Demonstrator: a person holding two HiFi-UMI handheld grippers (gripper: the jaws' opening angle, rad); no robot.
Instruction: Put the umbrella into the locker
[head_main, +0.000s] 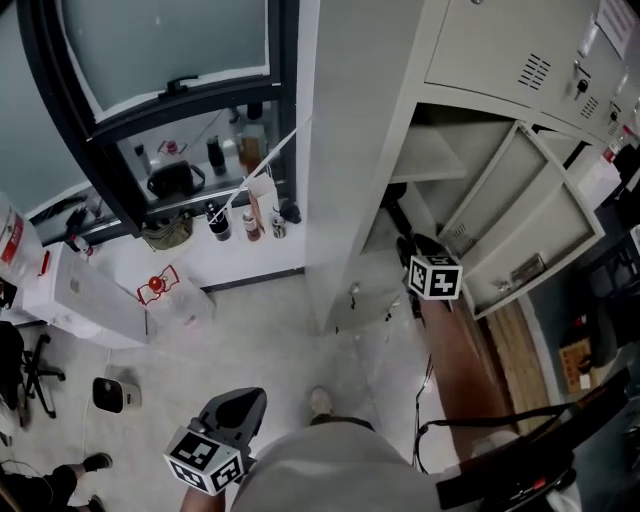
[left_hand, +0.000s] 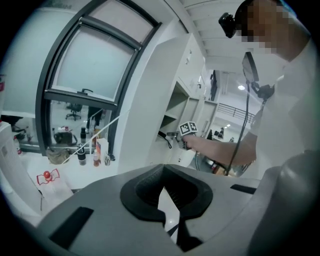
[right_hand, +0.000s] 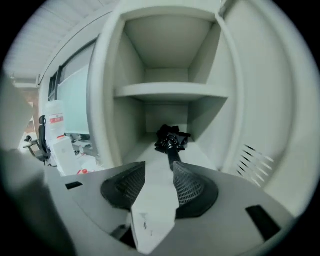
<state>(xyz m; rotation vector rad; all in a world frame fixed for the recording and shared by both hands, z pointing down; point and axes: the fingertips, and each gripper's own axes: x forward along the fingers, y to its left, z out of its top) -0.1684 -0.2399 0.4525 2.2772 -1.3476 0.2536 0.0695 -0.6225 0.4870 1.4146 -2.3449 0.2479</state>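
A black folded umbrella (right_hand: 170, 139) lies on the floor of the open locker's (right_hand: 106, 100) lower compartment, its handle end pointing toward me. My right gripper (right_hand: 159, 168) is open just in front of that handle end, nothing between its pads. In the head view the right gripper (head_main: 408, 246) reaches into the locker (head_main: 350, 150), and the umbrella (head_main: 396, 215) shows as a dark shape past it. My left gripper (head_main: 245, 400) hangs low near my body, away from the locker. In its own view the left gripper (left_hand: 162, 170) is shut and empty.
The locker door (head_main: 530, 220) stands swung open to the right. A shelf (right_hand: 170, 90) divides the locker above the umbrella. Left of the locker is a window sill with bottles (head_main: 250, 215), white boxes (head_main: 85, 295), a chair (head_main: 25, 365) and a small device (head_main: 110, 393) on the floor.
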